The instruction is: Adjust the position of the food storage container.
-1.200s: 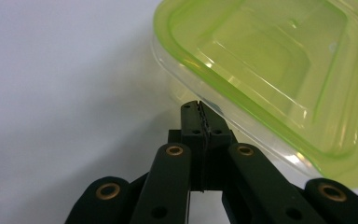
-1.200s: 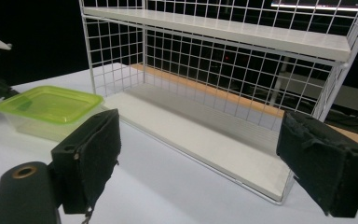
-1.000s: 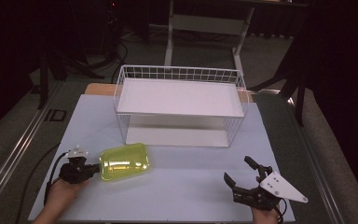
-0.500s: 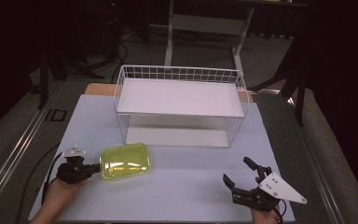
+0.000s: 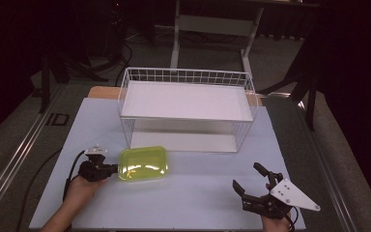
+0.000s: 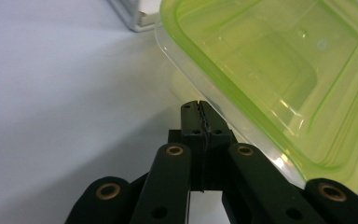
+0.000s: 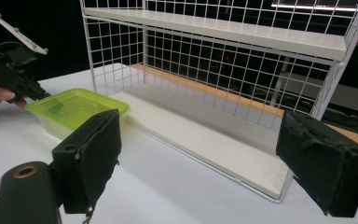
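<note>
**Closed Jaws Nudged the Green Box Toward the Wire Rack**

The left gripper [image 5: 110, 169] lay low on the table [image 5: 193, 193] with its jaws pressed fully together, nothing between them. In the left gripper view the joined tips [image 6: 199, 112] met the clear wall of the lidded container [image 6: 265, 79] just under its lime-green rim, so the tool acted as a pusher rather than a clamp. From above, the container [image 5: 143, 164] sat flat on the table, touching the gripper at its left end and lying just in front of the left corner of the white wire rack [image 5: 186, 108], close to the rack's lower shelf but not yet on it.

The right gripper [image 5: 258, 188] rested near the table's front right corner, well apart from the container, its jaws spread wide and empty. In its own view the two black pads [image 7: 91, 158] framed the rack [image 7: 223, 60] and the container [image 7: 77, 109] beyond.

The step in hand looked like a slide of the container toward the rack. The next move would probably call for a steady push aimed through the box's middle, since an off-centre shove could spin it. Getting it onto a shelf would likely need a real grip, with the jaws opened first.
</note>
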`<state>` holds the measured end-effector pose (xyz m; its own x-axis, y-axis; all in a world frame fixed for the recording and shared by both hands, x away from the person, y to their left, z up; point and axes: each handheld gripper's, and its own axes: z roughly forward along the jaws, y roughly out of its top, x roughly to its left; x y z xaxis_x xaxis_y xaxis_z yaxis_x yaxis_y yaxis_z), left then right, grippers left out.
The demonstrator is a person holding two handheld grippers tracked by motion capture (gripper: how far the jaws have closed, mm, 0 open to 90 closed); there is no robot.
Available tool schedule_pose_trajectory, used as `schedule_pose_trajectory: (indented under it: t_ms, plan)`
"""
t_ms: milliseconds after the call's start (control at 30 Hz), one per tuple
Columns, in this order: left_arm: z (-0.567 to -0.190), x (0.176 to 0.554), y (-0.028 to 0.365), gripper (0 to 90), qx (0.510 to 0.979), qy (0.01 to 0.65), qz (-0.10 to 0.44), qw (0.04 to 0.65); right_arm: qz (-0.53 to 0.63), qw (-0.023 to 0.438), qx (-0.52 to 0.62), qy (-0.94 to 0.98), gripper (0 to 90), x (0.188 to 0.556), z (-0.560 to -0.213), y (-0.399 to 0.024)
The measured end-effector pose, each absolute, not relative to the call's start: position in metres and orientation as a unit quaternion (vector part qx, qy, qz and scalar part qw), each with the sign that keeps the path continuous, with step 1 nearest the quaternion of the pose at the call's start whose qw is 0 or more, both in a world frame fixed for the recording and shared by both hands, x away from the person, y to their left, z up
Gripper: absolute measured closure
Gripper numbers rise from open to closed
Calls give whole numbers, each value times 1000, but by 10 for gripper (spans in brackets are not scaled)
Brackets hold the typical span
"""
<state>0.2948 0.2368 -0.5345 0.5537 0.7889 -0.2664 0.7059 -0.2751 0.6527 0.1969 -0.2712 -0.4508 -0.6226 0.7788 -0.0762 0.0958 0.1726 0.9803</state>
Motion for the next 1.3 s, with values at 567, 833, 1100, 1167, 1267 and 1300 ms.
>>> schedule_pose_trajectory:
  t_ms: [567, 833, 1100, 1167, 1267, 1300]
  plan:
    - [-513, 280, 245, 900, 778, 495, 58, 382, 560, 304, 309, 706, 141, 196, -451, -270]
    - [-512, 293, 233, 900, 776, 505, 59, 373, 560, 303, 310, 706, 141, 196, -451, -270]
    - [-512, 304, 206, 900, 787, 481, 51, 383, 561, 303, 311, 705, 141, 196, -451, -272]
    - [-511, 306, 198, 900, 789, 478, 50, 382, 562, 304, 311, 704, 141, 196, -450, -272]
    - [-510, 309, 188, 900, 794, 469, 48, 383, 562, 304, 311, 704, 141, 196, -450, -273]
    - [-510, 310, 184, 900, 797, 466, 47, 383, 562, 304, 311, 704, 141, 196, -450, -273]
